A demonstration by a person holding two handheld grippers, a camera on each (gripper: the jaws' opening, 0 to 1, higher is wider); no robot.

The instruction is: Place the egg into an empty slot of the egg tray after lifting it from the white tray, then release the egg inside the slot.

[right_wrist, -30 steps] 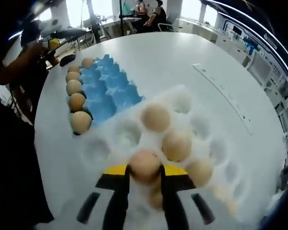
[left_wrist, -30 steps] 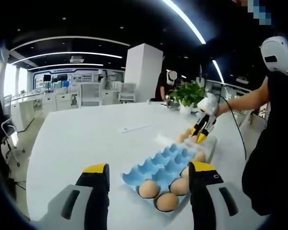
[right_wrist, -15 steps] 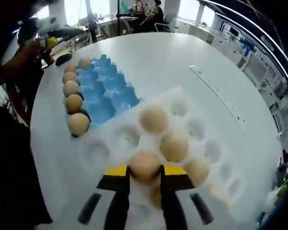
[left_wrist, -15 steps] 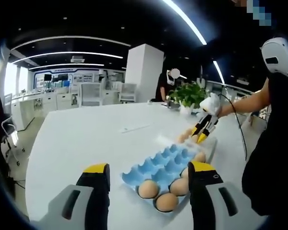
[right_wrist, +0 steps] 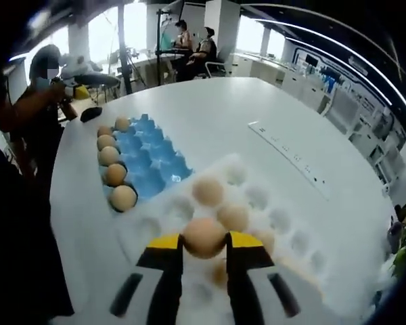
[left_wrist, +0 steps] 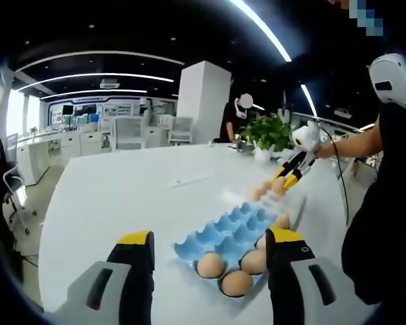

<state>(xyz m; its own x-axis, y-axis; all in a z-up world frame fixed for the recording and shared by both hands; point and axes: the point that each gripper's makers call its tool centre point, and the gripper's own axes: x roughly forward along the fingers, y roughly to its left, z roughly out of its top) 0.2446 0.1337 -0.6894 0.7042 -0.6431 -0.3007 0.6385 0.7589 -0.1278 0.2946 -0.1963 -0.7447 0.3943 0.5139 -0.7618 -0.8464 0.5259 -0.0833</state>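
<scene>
Egg (right_wrist: 204,236) sits clamped between the right gripper (right_wrist: 204,245) jaws, lower centre of the right gripper view, lifted clear of the white tray (right_wrist: 294,254) below it. Jaws closed down to egg width, contact on both sides. Long axis hard to call, the egg reads near round from here.

Key relation: blue egg tray (right_wrist: 149,166) lies up and left of the held egg in the right gripper view, touching or just beside the white tray's edge. Its outer row carries five eggs; the blue slots toward the white tray look empty, so the nearest free slot is a short traverse left and forward.

Left gripper (left_wrist: 212,247) idles over the tabletop (left_wrist: 122,196), jaws wide apart, holding nothing, egg tray just ahead between them. Right gripper is the one doing the job and is far nearer the egg.

Versus half a second ago: white tray cells look smaller and lower under the egg, so the gripper has risen. In the left gripper view the right gripper (left_wrist: 289,177) sits higher, above the tray.
</scene>
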